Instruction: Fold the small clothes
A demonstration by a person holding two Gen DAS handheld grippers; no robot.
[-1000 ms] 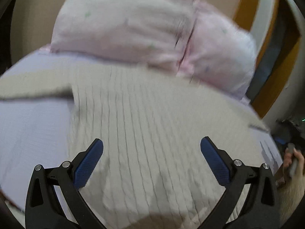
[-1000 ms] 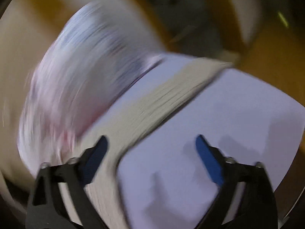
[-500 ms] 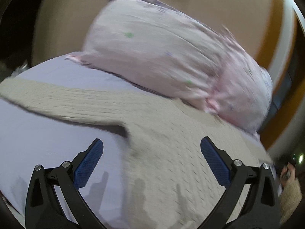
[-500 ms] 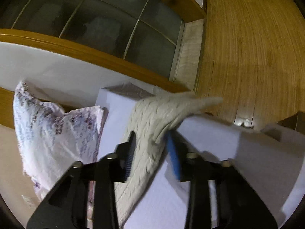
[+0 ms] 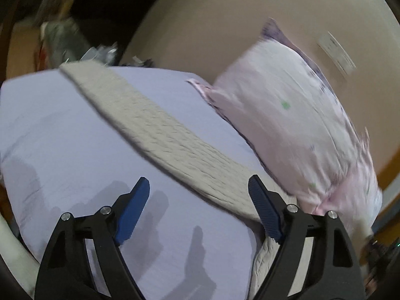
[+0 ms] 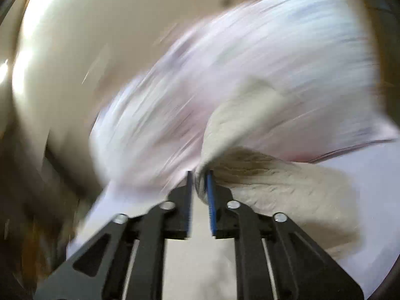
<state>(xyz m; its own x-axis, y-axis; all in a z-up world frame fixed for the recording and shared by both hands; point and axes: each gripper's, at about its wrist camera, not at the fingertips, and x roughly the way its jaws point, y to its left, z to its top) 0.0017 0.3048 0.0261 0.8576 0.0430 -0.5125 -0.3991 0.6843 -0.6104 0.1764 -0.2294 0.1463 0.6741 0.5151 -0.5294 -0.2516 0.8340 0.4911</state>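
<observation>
A cream cable-knit sweater lies on a bed with a lilac sheet (image 5: 62, 135). In the left wrist view its long sleeve (image 5: 160, 130) runs flat from the far left corner toward my left gripper (image 5: 198, 190), which is open and empty just above the sheet, the sleeve passing between its blue pads. In the right wrist view, heavily blurred, my right gripper (image 6: 198, 175) is shut on a bunched fold of the sweater (image 6: 275, 187) and holds it lifted, with cloth trailing to the right.
A pink patterned pillow (image 5: 300, 125) rests against the beige headboard (image 5: 250, 25) at the back right; it also shows blurred in the right wrist view (image 6: 250, 75). Dark clutter (image 5: 62, 37) lies beyond the bed's far left corner.
My left gripper swung left from over the sweater's body to its left sleeve. My right gripper closed on the other sleeve and has carried it inward toward the pillow.
</observation>
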